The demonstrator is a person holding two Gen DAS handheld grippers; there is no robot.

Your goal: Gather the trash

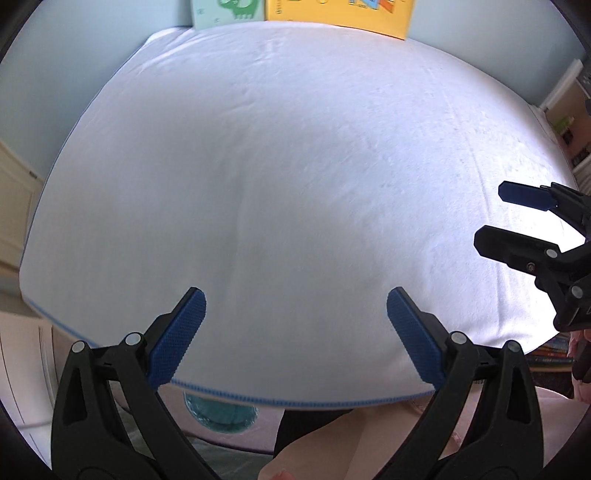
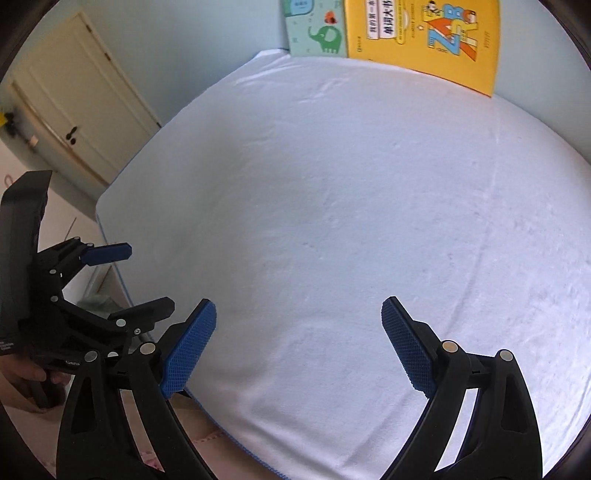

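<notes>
My left gripper point(image 1: 295, 306) is open and empty, held above the near edge of a table covered with a white cloth point(image 1: 295, 166). My right gripper point(image 2: 299, 314) is open and empty too, over the near part of the same cloth point(image 2: 351, 221). Each gripper shows in the other's view: the right one at the right edge of the left wrist view point(image 1: 495, 218), the left one at the left edge of the right wrist view point(image 2: 147, 280). No trash shows on the cloth in either view. A teal round thing point(image 1: 219, 411) lies on the floor below the table's near edge.
A yellow book point(image 2: 424, 40) and a pale green picture book point(image 2: 317, 29) lean against the wall at the back of the table. A cream door point(image 2: 74, 99) is at the left. Shelves point(image 1: 569, 122) stand to the right. A person's leg point(image 1: 332, 443) is below the table edge.
</notes>
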